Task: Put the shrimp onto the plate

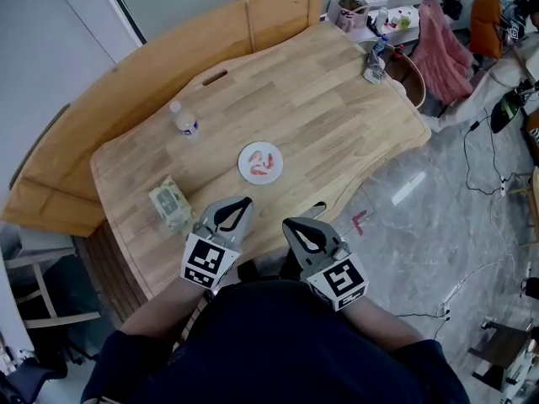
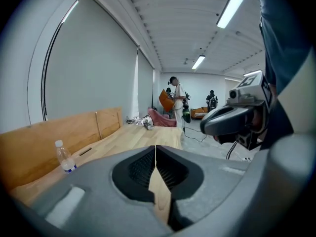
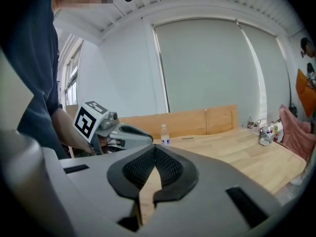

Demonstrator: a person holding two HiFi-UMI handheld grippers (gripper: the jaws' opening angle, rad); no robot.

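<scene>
1. The shrimp (image 1: 259,167) are lying on the white plate (image 1: 242,160) on the desk (image 1: 320,99).
2. The left gripper (image 1: 240,200) and right gripper (image 1: 290,223) are hovering on the near side of the plate, apart from it, both jaws clenched on nothing.
3. The placing step is apparently complete; the next move is calling only for confirming that no shrimp is lying off the plate.

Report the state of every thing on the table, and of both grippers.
Left gripper: fingers shut, empty.
Right gripper: fingers shut, empty.
Shrimp: lying on the plate.
Plate: flat on the table.
Water bottle: upright, capped.
Wipes pack: lying flat.
</scene>
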